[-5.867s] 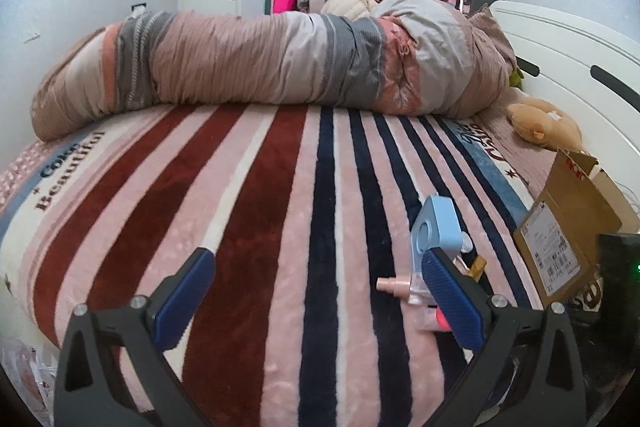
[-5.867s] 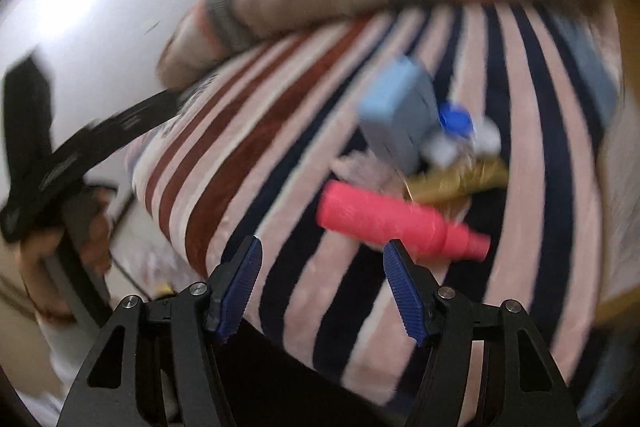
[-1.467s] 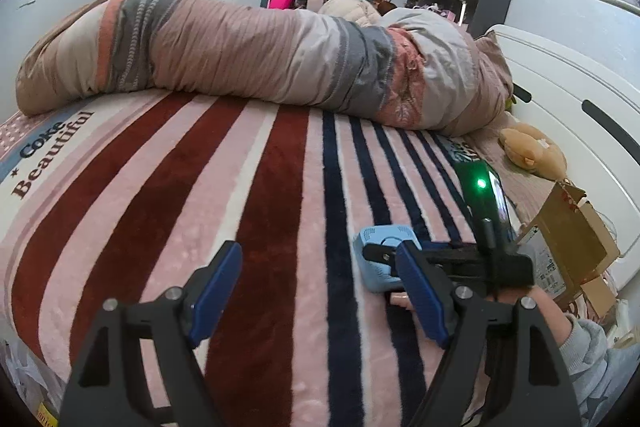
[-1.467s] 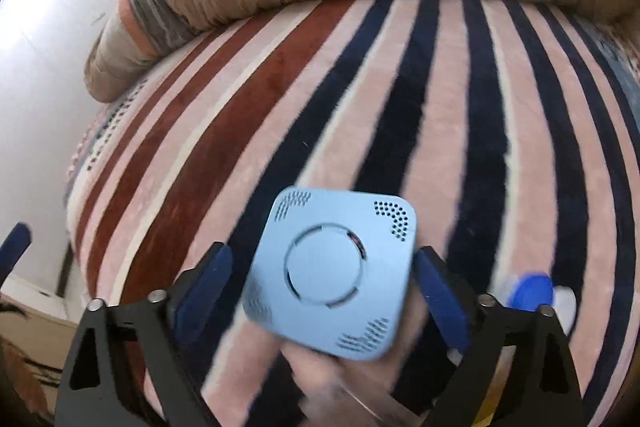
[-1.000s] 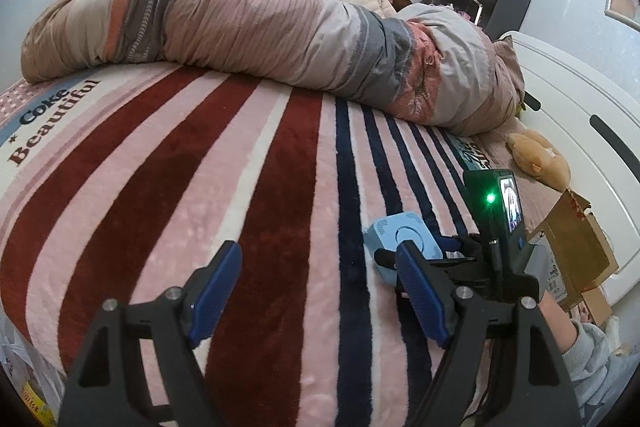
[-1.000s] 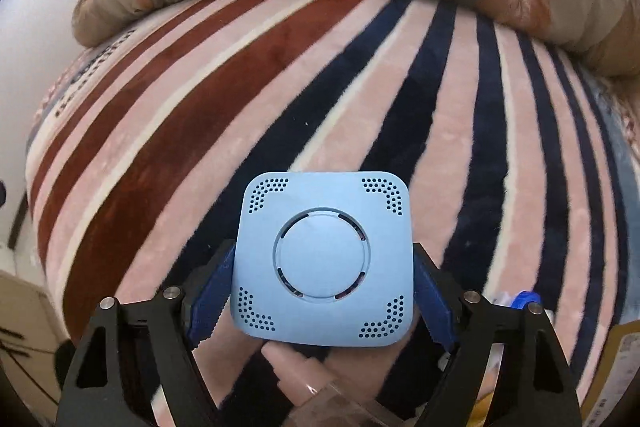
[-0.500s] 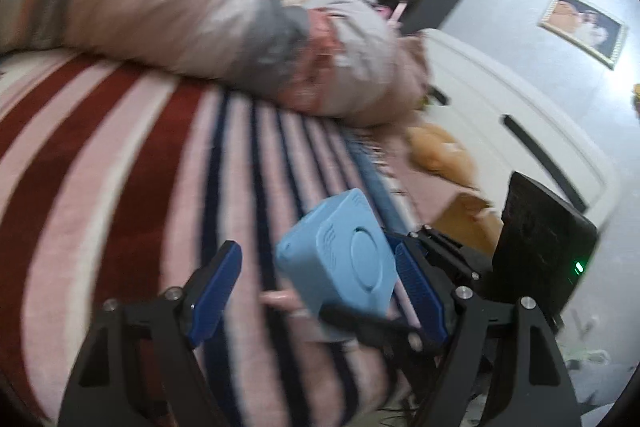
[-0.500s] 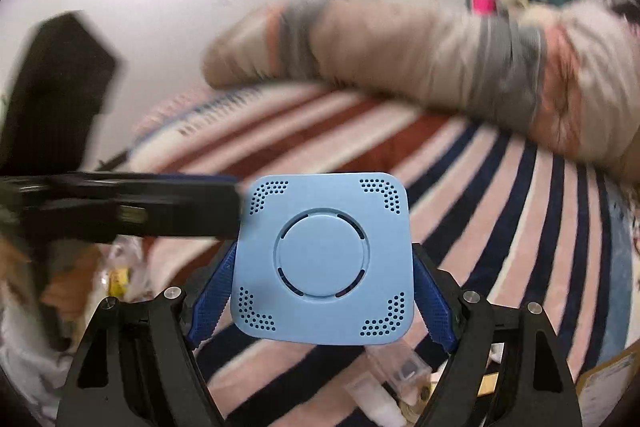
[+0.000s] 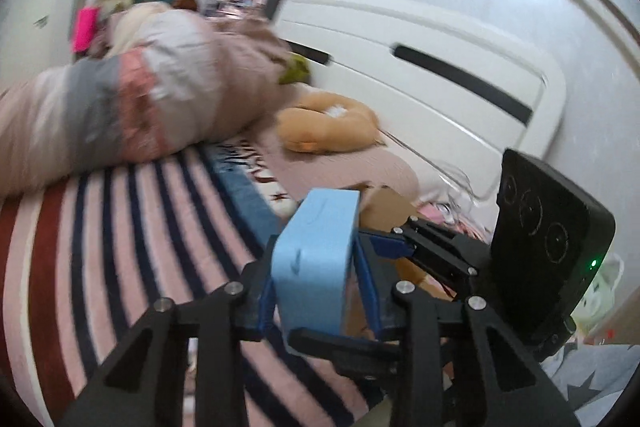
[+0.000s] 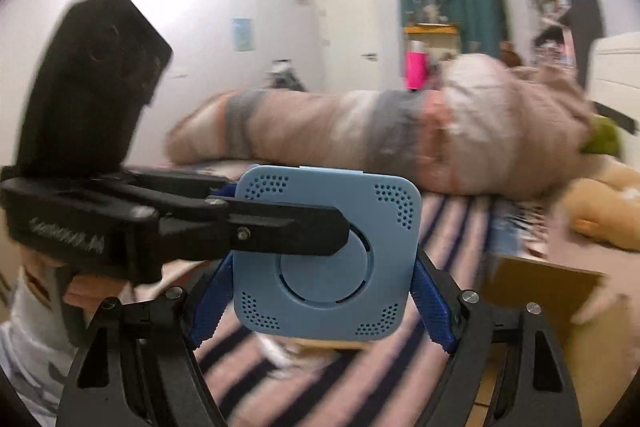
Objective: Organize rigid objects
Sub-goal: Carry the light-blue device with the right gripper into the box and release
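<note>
The right gripper (image 10: 320,303) is clamped on a light blue square device (image 10: 326,255), its blue pads pressed against the device's left and right edges, so the perforated face with its round centre fills the middle of the right wrist view. The left gripper (image 9: 316,291) is closed on the same device (image 9: 316,259) across its thickness, one blue pad against each broad face; in its own view the narrow edge of the device stands upright between the fingers. In the right wrist view that gripper (image 10: 288,223) reaches in from nine o'clock, one black finger lying across the device's face, with the person's left hand (image 10: 92,287) gripping its handle at about eight o'clock. The device is held up off the striped blanket (image 9: 120,227), which spreads from nine to six o'clock in the left wrist view. A rolled quilt (image 10: 360,135) lies across the bed behind it. A tan plush toy (image 9: 328,123) rests at twelve o'clock near the white headboard (image 9: 420,67), and a cardboard box (image 10: 544,291) sits at four o'clock in the right wrist view.
</note>
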`<control>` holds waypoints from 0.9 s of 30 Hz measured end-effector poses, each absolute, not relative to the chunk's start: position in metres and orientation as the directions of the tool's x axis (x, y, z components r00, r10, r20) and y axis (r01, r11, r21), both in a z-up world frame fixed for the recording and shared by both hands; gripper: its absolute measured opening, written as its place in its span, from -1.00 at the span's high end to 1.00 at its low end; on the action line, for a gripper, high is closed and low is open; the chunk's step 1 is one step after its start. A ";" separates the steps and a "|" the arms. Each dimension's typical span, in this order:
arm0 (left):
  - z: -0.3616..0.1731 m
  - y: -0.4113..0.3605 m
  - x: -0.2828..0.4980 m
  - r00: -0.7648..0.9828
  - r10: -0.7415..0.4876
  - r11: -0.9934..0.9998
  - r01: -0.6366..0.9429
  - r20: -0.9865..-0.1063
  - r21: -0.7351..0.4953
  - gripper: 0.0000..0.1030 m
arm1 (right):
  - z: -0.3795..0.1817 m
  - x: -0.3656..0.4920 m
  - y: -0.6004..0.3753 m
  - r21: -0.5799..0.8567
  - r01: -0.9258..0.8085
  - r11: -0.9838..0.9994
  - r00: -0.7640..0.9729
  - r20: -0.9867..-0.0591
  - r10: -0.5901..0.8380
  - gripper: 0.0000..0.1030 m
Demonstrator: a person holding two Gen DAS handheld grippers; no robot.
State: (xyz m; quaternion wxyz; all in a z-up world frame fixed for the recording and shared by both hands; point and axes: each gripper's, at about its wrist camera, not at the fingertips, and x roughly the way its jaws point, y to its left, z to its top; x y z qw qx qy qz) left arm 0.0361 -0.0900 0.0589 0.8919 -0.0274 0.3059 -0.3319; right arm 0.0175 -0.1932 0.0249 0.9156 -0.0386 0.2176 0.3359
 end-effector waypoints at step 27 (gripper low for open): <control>0.026 -0.168 0.061 0.482 -0.581 0.757 0.615 -0.656 -0.219 -0.27 | -0.018 0.044 -0.306 0.169 -0.373 0.913 0.677 -0.624 0.392 -0.56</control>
